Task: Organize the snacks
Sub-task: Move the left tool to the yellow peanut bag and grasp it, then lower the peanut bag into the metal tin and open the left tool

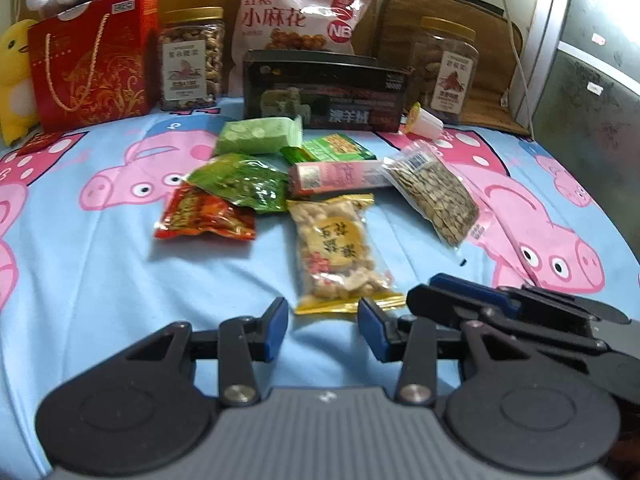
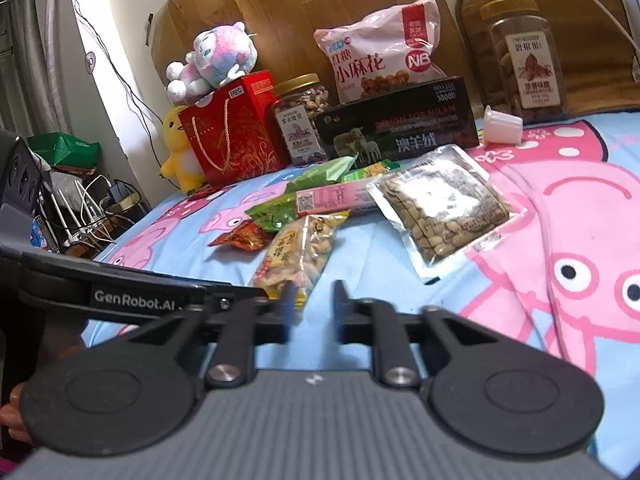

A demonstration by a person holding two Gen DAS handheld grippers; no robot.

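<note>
Small snack packs lie in a heap on the cartoon-pig bedsheet (image 1: pixel 100 272): a clear peanut pack with yellow ends (image 1: pixel 340 252), a red pack (image 1: pixel 204 216), a green pack (image 1: pixel 244 182), a pink bar (image 1: pixel 340 174), a seed pack (image 1: pixel 436 192), a pale green pack (image 1: pixel 258 134). My left gripper (image 1: pixel 323 330) is open and empty, just short of the peanut pack's near end. My right gripper (image 2: pixel 313 304) is open and empty, close beside the peanut pack (image 2: pixel 296 254); it also shows at the right of the left wrist view (image 1: pixel 472 300).
Along the back stand a red gift bag (image 1: pixel 96 60), two nut jars (image 1: pixel 192 58) (image 1: pixel 448 68), a pink snack bag (image 1: pixel 304 12) and a black box (image 1: pixel 324 92). A white cup (image 1: pixel 424 122) lies by the box. Plush toys (image 2: pixel 180 148) and cables sit at the left.
</note>
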